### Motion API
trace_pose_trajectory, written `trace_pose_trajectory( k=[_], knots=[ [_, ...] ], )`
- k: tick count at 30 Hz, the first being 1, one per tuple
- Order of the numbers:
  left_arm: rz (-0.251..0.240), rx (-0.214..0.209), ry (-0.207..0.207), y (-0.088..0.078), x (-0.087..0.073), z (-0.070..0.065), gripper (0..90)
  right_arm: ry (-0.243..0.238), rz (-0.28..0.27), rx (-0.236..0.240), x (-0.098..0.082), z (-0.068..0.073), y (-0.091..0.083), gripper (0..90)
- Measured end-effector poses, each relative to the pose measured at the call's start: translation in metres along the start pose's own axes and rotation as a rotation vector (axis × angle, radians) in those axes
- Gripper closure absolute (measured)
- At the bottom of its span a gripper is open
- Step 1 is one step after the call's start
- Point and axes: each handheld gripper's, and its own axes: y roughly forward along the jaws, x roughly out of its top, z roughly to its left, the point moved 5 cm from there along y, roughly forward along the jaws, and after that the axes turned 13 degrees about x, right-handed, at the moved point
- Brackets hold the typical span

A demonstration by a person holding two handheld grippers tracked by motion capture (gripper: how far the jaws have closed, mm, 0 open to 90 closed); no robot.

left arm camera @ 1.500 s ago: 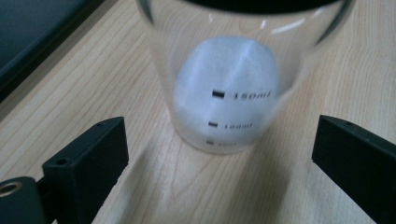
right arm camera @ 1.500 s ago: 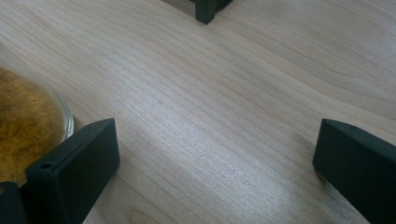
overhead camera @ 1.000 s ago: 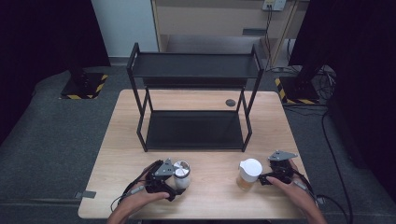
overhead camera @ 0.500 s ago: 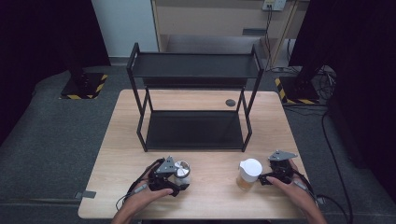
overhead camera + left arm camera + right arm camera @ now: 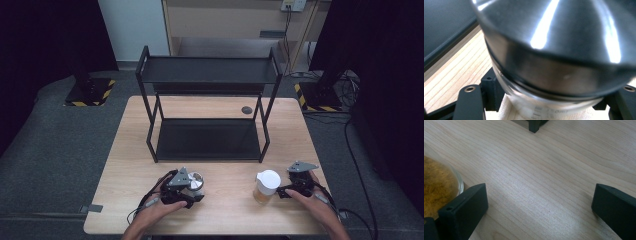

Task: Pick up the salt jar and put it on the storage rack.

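Note:
A glass jar with a shiny metal lid [image 5: 195, 179] stands near the front left of the wooden table [image 5: 227, 220]. My left gripper [image 5: 194, 191] has just been closing on it; in the left gripper view the jar [image 5: 554, 50] sits between the black fingers [image 5: 471, 102], which press its glass sides. A second jar with a white lid [image 5: 266, 184] and brown powder [image 5: 436, 187] stands at the front right. My right gripper [image 5: 281, 192] is just right of it and stands open [image 5: 539, 205] over bare wood, its left finger [image 5: 465, 207] beside the jar.
A black two-level metal rack [image 5: 207, 142] stands at the middle back of the table, its lower shelf and top shelf [image 5: 207, 70] bare. One rack foot [image 5: 534, 126] is ahead of the right gripper. A dark round hole [image 5: 246, 109] lies behind the rack. Cables trail from both grippers.
The left gripper's jaws have closed around the metal-lidded jar. Both hands and both jars stay where they were.

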Motion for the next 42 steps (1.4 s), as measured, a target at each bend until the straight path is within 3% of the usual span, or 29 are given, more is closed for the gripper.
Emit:
trace_pose_trajectory(
  k=[11, 23, 33, 42],
  knots=[
    [-0.026, -0.006, -0.01, -0.008, -0.001, 0.006, 29.7, 0.0, 0.0, 0.0, 0.0, 0.0, 0.0, 1.4],
    [-0.032, -0.007, 0.017, -0.016, -0.002, 0.011, 29.7, 0.0, 0.0, 0.0, 0.0, 0.0, 0.0, 1.5],
    [-0.037, -0.017, 0.007, -0.025, -0.006, 0.023, 29.8, 0.0, 0.0, 0.001, 0.0, 0.0, 0.0, 1.5],
    [-0.059, -0.038, 0.019, -0.029, 0.002, 0.042, 29.8, -0.002, 0.0, 0.003, 0.0, -0.001, 0.0, 1.6]
  ],
)
